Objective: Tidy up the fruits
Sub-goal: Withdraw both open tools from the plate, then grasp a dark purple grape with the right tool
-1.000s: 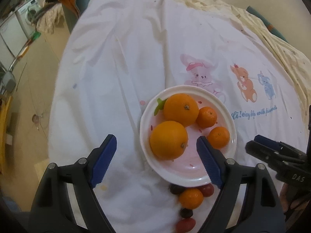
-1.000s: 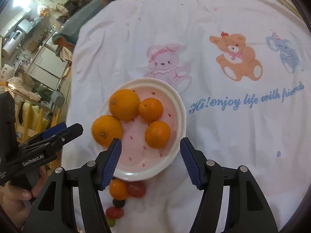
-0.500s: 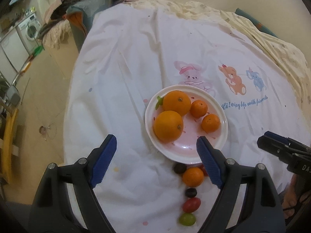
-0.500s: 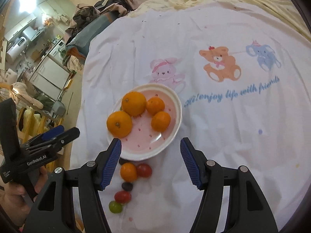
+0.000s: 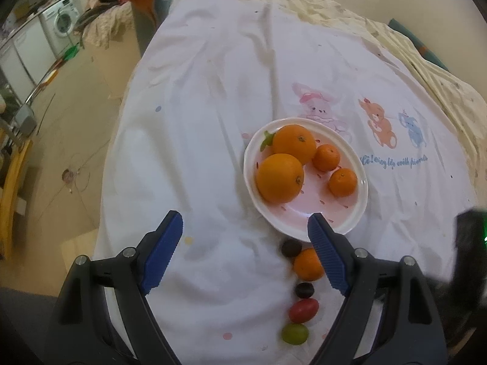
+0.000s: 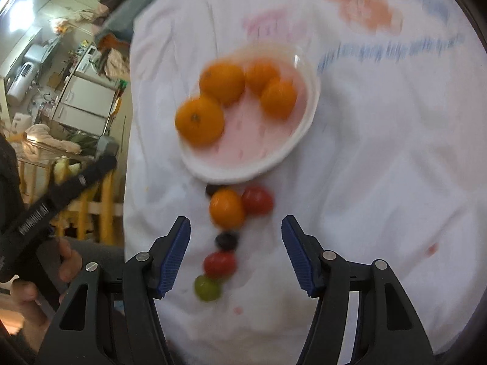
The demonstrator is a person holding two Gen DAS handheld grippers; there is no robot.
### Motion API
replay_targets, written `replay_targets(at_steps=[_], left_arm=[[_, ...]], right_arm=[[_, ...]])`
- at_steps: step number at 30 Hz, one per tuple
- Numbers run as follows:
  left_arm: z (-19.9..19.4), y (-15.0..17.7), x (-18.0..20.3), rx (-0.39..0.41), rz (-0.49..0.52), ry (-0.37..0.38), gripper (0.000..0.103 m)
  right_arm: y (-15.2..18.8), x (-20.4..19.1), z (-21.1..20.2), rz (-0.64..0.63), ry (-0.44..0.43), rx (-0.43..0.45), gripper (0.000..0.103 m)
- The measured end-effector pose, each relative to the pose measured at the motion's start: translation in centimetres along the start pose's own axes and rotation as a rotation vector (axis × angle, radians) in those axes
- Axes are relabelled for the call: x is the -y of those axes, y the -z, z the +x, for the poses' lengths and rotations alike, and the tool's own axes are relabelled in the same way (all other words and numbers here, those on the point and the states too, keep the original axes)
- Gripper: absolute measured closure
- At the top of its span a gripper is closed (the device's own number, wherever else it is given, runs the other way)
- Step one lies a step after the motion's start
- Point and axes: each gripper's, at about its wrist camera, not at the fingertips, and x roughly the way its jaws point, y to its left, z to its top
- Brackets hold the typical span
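The right tool (image 6: 236, 252) is seen at the lower middle of the right wrist view with its blue pads (image 6: 176, 257) apart and nothing pressed between them; its jaws have just been closing a little, but only the white cloth (image 6: 365, 152) and a row of small fruits lie in the gap. The left tool (image 5: 245, 254) is released as well, its jaws standing wide at the bottom of the left wrist view, and nothing is grasped by it. Just above the right tool a dark grape (image 6: 226, 241) is found, then a red cherry tomato (image 6: 219, 264) and a green grape (image 6: 207, 287) lower in the frame, and a small orange fruit (image 6: 226, 208) with a second red tomato (image 6: 257, 200) higher up, close under the plate. These small fruits are judged to be light, smooth and soft-skinned, so they can be crushed or can roll away on the wrinkled cloth. It is advised that each is taken across its middle, with a gentle closing only. The pink plate (image 5: 350, 213) with a white rim is placed in the middle of the view, on the cloth. In it two large oranges (image 5: 280, 178) and two small mandarins (image 5: 342, 182) are held, and the lower part of the plate is bare. Whether the cloth covers a bench or a bed cannot be told.
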Motion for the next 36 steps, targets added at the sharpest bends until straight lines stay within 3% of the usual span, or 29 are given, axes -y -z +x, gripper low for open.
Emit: replay_targets(at_steps=[8, 13, 15, 24, 36], left_arm=[[0.0, -0.2, 0.3, -0.021, 0.000, 0.008, 0.021], [-0.2, -0.3, -0.3, -0.027, -0.026, 0.025, 0.021], [-0.3, -0.4, -0.6, -0.027, -0.036, 0.030, 0.021], [0.0, -0.5, -0.8, -0.041, -0.043, 0.030, 0.021], [2.5, 0.8, -0.4, -0.130, -0.048, 0.017, 0.021]], right_arm=[[0.4, -3.2, 4.9, -0.075, 0.104, -0.118, 0.055], [0.6, -3.8, 7.4, -0.118, 0.195, -0.150, 0.057], [0.8, -4.1, 7.6, -0.146, 0.234, -0.140, 0.075], [0.7, -3.8, 4.9, -0.156, 0.176, -0.118, 0.078], [-1.0, 0.3, -3.7, -0.072, 0.093, 0.032, 0.078]])
